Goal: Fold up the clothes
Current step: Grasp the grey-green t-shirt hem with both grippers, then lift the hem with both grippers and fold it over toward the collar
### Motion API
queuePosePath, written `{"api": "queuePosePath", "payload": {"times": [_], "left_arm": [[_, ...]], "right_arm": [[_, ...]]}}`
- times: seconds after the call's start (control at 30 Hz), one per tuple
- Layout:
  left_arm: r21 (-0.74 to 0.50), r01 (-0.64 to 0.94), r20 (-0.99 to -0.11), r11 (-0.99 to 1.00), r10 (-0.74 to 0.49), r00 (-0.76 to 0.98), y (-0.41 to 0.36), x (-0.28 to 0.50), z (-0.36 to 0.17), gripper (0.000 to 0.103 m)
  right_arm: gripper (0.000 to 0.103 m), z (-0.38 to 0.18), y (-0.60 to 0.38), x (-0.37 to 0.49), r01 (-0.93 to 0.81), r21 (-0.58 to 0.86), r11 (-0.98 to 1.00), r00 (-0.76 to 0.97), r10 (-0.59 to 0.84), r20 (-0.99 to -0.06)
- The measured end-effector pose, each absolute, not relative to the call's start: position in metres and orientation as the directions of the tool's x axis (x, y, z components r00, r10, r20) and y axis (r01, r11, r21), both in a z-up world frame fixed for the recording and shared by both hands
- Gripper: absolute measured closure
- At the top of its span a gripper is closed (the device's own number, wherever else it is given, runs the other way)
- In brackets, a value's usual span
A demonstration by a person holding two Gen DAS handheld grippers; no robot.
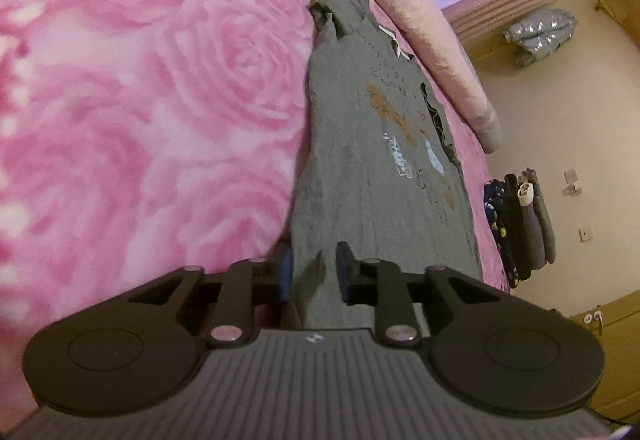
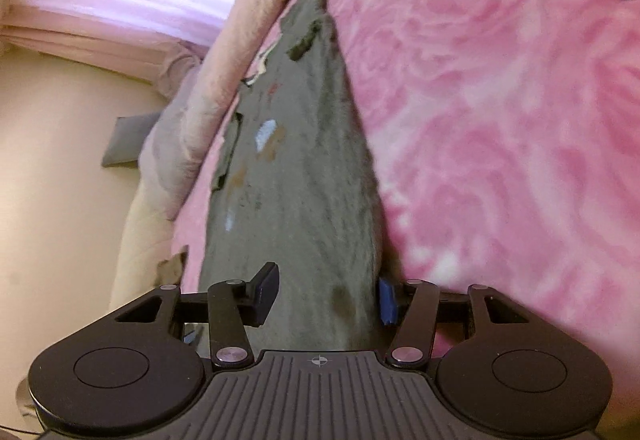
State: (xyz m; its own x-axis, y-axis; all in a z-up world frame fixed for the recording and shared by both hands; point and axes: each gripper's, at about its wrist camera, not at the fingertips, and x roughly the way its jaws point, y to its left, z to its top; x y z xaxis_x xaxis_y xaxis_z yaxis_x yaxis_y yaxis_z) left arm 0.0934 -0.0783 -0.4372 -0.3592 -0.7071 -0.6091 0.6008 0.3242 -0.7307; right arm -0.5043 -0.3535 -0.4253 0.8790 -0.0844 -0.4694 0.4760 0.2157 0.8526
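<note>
On my left wrist view, the left gripper [image 1: 314,272] has its jaws partly open with the near edge of the grey T-shirt [image 1: 372,144] running between them; I cannot tell whether the pads actually pinch the cloth. The shirt stretches straight ahead of the fingers across the pink rose blanket [image 1: 140,100], its print to the right of centre. Further right lies a pale pink rolled quilt [image 1: 432,40], and a stack of folded clothes [image 1: 520,224] beyond the bed's edge.

On my right wrist view, the right gripper [image 2: 326,296] stands wider open, the shirt [image 2: 296,168] lying between its fingers and tapering away ahead. Blanket [image 2: 500,120] fills the right, quilt [image 2: 240,40] the left.
</note>
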Motion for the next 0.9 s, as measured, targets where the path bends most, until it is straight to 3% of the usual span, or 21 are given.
{"api": "queuePosePath", "payload": {"times": [0.13,0.2,0.37,0.47,0.5,0.9], "left_arm": [[-0.739,0.591,-0.612,0.324,-0.689,-0.388,-0.075,0.091,-0.441,0.096],[-0.757,0.57,-0.598,0.319,-0.69,-0.408,-0.065,0.09,-0.445,0.097],[-0.775,0.537,-0.584,0.332,-0.7,-0.411,-0.058,0.089,-0.45,0.098],[-0.757,0.56,-0.602,0.338,-0.693,-0.396,-0.059,0.086,-0.444,0.101],[-0.749,0.569,-0.609,0.339,-0.692,-0.389,-0.059,0.085,-0.441,0.101],[-0.724,0.62,-0.584,0.302,-0.747,-0.318,-0.003,0.06,-0.389,0.103]], "right_arm": [[0.053,-0.426,-0.356,-0.5,0.476,0.848,0.232,0.877,-0.054,-0.477],[0.069,-0.428,-0.355,-0.504,0.49,0.842,0.225,0.868,-0.036,-0.496],[0.073,-0.43,-0.354,-0.51,0.49,0.845,0.216,0.866,-0.01,-0.5],[0.097,-0.428,-0.355,-0.505,0.538,0.816,0.211,0.836,-0.01,-0.548],[0.099,-0.427,-0.354,-0.506,0.552,0.807,0.208,0.827,-0.017,-0.561],[0.1,-0.376,-0.312,-0.535,0.554,0.79,0.263,0.831,-0.123,-0.542]]}}
